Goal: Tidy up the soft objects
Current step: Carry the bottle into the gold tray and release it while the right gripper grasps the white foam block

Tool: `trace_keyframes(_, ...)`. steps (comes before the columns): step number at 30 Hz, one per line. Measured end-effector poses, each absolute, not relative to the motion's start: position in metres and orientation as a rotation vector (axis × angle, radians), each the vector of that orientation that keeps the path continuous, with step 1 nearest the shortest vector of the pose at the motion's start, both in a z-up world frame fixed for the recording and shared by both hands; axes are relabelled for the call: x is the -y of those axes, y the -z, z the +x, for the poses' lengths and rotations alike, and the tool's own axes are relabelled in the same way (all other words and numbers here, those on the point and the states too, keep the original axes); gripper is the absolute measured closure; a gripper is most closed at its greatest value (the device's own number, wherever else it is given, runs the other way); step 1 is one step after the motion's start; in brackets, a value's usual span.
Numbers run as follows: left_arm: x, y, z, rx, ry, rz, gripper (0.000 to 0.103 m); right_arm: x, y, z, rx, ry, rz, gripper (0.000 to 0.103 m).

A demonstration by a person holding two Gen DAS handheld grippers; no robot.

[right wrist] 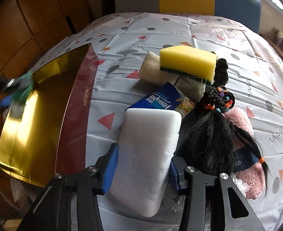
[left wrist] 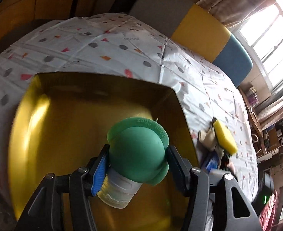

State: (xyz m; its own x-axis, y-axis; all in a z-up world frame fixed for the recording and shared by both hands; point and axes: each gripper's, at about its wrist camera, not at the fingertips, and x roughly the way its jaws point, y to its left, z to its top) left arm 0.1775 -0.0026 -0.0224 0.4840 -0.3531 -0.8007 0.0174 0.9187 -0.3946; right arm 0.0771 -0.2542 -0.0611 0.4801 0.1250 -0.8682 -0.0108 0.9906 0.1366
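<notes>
Box clear, pile crowded

Your gold box stands open left; hair, sponge and tissues crowd the right.

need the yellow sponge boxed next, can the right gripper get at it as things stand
Probably not yet: the right gripper is already shut on the white sponge. The yellow sponge itself lies uncovered atop the beige cloth, so once emptied, likely yes.

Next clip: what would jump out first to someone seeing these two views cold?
The green-capped squeeze bottle, between the pads of the left hand-held gripper, hangs over the gold-lined box. The right hand-held gripper clamps a white sponge block, with a yellow sponge and black hairpiece piled beyond.
</notes>
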Motion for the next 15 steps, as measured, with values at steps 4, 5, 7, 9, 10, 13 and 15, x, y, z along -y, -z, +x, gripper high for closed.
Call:
trace_keyframes(4, 0.023, 0.033, 0.209, -1.068, 0.233, -0.391, 0.042, 0.256, 0.062, 0.074, -1.066, -0.1, 0.101, 0.055)
trace_keyframes(5, 0.028, 0.034, 0.213, -1.068, 0.232, -0.386, 0.041, 0.255, 0.063, 0.075, -1.065, -0.102, 0.1, 0.055)
trace_keyframes(7, 0.037, 0.037, 0.223, -1.066, 0.227, -0.367, 0.036, 0.256, 0.063, 0.075, -1.066, -0.107, 0.101, 0.055)
trace_keyframes(9, 0.043, 0.038, 0.231, -1.059, 0.233, -0.353, 0.038, 0.257, 0.063, 0.074, -1.062, -0.11, 0.104, 0.055)
trace_keyframes(10, 0.047, 0.037, 0.234, -1.056, 0.245, -0.345, 0.037, 0.257, 0.064, 0.074, -1.062, -0.109, 0.105, 0.055)
trace_keyframes(13, 0.051, 0.031, 0.235, -1.03, 0.247, -0.299, 0.035, 0.257, 0.065, 0.073, -1.059, -0.108, 0.105, 0.055)
trace_keyframes(15, 0.049, 0.027, 0.23, -1.023, 0.246, -0.288, 0.033, 0.256, 0.065, 0.073, -1.055, -0.109, 0.102, 0.055)
